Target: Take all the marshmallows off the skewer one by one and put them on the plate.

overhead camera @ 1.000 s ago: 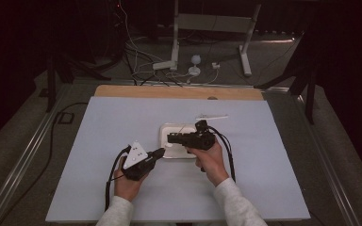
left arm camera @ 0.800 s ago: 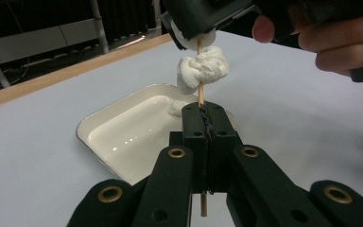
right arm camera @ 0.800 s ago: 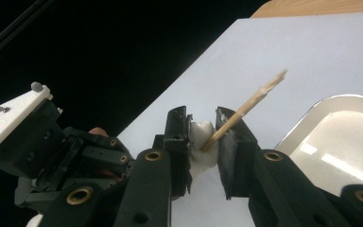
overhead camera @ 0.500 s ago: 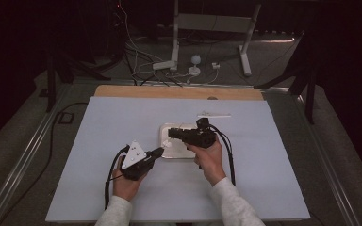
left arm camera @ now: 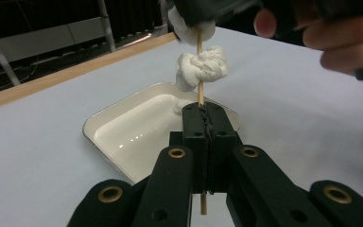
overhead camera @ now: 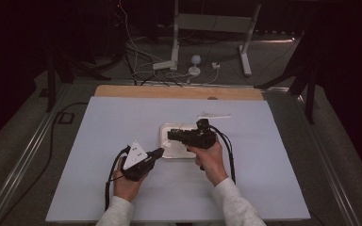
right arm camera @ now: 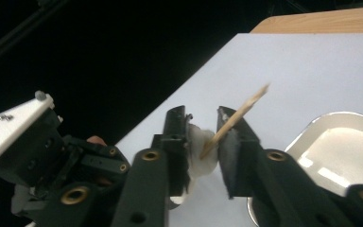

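- Left tongs (overhead camera: pixel 159 151): just left of the white enamel tray (overhead camera: pixel 166 141), at its near-left corner; pressed fully together on the lower part of a thin wooden skewer (left arm camera: pixel 200 92), held upright over the tray.
- Wooden skewer: stands above the tray's near edge. Judged stiff but thin, likely to snap under side load; best held low on the bare wood, as now.
- Marshmallows (left arm camera: pixel 203 68): one threaded mid-stick above the tray, another higher up at the right tongs (right arm camera: pixel 203 142). Judged very light, soft, slightly tacky; squeezing deforms them, so take them by the sides with gentle pressure.
- Right tongs: over the tray's middle, reaching in from its right side; jaws narrow, about the top marshmallow (right arm camera: pixel 199 149), and they have just been opening; the left pad touches it, the right pad stands off beside the stick.
- White enamel tray: central on the tabletop (overhead camera: pixel 99 141); shallow, glossy, a white lump at its far end.
- Thin white strip (overhead camera: pixel 214 116): just beyond the tray's far-right corner.
- Open room: bare tabletop all round the tray, widest to its left and right; far wooden edge (overhead camera: pixel 179 92) well beyond the tray.
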Motion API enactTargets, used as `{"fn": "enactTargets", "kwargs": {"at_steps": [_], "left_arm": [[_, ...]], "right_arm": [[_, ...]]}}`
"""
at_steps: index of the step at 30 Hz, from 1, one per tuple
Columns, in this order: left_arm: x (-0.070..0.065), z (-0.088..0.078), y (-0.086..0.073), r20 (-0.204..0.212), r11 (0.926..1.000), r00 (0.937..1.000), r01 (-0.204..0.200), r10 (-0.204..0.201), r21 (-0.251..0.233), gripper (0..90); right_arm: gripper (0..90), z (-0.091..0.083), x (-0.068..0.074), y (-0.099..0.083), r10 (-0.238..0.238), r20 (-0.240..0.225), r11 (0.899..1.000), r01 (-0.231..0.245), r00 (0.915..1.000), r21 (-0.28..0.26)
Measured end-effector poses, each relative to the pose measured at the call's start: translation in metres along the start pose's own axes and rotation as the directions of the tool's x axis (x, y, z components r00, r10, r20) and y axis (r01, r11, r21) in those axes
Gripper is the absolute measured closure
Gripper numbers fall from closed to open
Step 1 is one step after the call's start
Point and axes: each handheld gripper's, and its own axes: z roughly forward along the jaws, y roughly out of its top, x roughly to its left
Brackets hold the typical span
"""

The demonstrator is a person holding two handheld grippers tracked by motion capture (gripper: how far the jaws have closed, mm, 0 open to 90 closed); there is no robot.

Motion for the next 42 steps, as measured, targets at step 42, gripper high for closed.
{"fn": "enactTargets", "kwargs": {"at_steps": [42], "left_arm": [[-0.004, -0.003, 0.004, -0.058, 0.9983, 0.997, -0.049, 0.051, 0.032, 90.0]], "right_arm": [[80.4, -0.011, -0.001, 0.01, 0.044, 0.134, 0.993, -0.028, 0.9901, -0.117]]}}
